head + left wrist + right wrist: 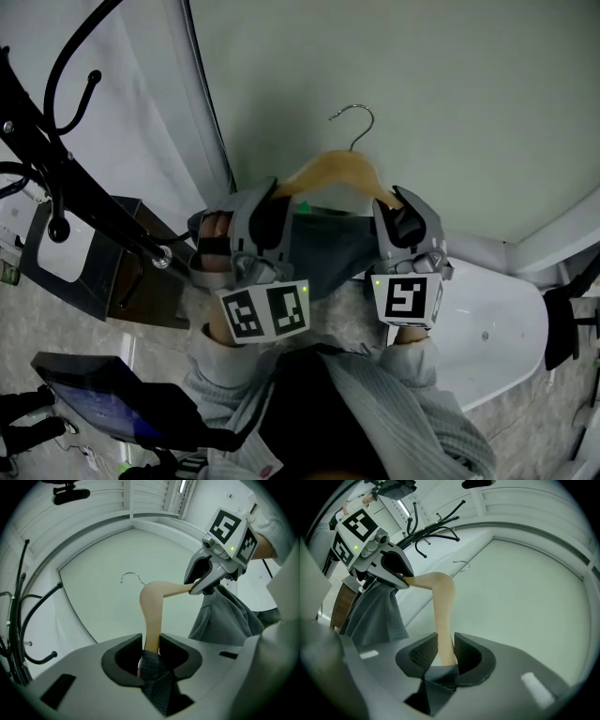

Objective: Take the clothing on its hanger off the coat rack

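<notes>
Pale green backdrop (422,94) behind. My left tool (151,644) and right tool (445,648) each clamp the wooden hanger (328,169). Grey clothing (333,244) hangs from it.

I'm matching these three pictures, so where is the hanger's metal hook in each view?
Head view: metal hook upper middle, above the wooden hanger.
Left gripper view: metal hook left of centre, above mid-height.
Right gripper view: metal hook near centre, upper third.
Shared landmark: the wooden hanger's bend under the hook.

speckled grey floor (28,328) at near left, dark brown cabinet (150,291) standing on it, black coat rack (103,206) rising beside, foot hidden, white rounded base (497,337) resting at right
</notes>
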`<state>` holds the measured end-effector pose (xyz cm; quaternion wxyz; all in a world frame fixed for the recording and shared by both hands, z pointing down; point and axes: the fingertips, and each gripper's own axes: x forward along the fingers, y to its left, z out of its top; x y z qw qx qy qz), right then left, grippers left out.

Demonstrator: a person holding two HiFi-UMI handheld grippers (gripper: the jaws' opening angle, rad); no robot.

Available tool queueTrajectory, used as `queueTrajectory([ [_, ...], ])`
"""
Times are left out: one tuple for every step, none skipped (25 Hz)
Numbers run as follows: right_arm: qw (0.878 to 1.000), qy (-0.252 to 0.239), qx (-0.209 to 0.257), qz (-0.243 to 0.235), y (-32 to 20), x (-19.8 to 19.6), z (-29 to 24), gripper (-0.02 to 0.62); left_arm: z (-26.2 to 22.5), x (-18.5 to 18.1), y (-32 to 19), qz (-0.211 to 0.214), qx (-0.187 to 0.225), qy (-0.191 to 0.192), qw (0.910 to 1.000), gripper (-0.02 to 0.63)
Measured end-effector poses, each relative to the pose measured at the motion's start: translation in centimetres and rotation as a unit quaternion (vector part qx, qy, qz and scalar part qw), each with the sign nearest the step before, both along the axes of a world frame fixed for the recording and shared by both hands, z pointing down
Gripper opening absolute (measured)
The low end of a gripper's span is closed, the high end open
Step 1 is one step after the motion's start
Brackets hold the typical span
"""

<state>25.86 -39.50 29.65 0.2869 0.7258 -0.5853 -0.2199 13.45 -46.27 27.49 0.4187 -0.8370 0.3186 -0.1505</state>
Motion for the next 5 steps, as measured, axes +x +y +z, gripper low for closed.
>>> queueTrajectory([
  [1.000,0.000,0.002,0.002,0.00,0.05,-0.02,0.107,-0.01,0.08,-0.05,0.003,0.000,0.001,1.0000,0.114],
  [1.000,-0.001,0.003,0.004,0.03,0.08,-0.05,0.107,-0.01,0.16,-0.09,0.006,-0.001,0.001,1.0000,0.114],
  [1.000,-0.002,0.003,0.007,0.06,0.09,-0.05,0.107,0.01,0.23,-0.13,0.009,-0.001,0.000,1.0000,0.114],
  [1.000,-0.003,0.003,0.010,0.10,0.10,-0.03,0.107,0.04,0.28,-0.17,0.011,-0.001,0.000,0.9999,0.114],
  [1.000,-0.005,0.003,0.013,0.14,0.11,0.00,0.107,0.07,0.32,-0.21,0.014,-0.002,-0.001,0.9999,0.114],
])
